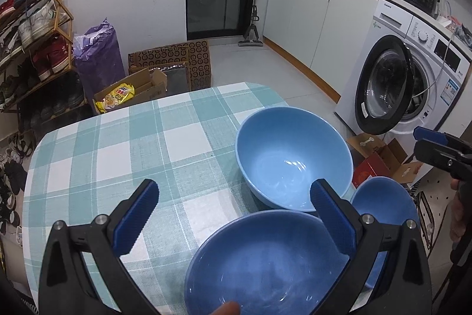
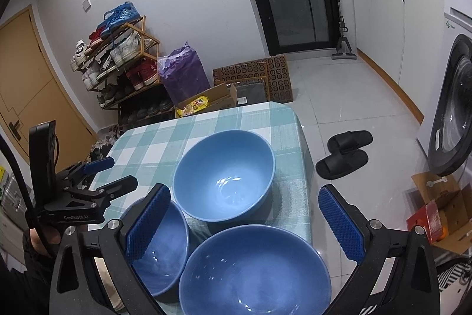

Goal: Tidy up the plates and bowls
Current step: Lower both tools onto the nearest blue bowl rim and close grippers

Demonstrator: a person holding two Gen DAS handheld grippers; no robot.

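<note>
Three glossy blue ceramic bowls sit on the table [image 1: 118, 143], which wears a teal-and-white checked cloth.

Left wrist view: the largest light-blue bowl [image 1: 293, 157] stands at 1 o'clock from the left tongs [image 1: 234, 214], upright and empty. A second wide blue bowl [image 1: 265, 264] lies directly under those tongs, at 6 o'clock, its rim close to the light-blue bowl's. The small darker blue bowl [image 1: 386, 205] sits at 3 o'clock, partly hidden behind the right-hand finger. Left tongs spread wide, holding nothing.

Right wrist view: right tongs [image 2: 244, 220] also spread wide and empty, hovering above the bowl cluster. The small bowl [image 2: 165, 250] is at 8 o'clock, behind the left-hand finger; the light-blue bowl [image 2: 224, 176] at 12 o'clock. Left tongs [image 2: 118, 173] visible at 9 o'clock, over the table's edge.
</note>
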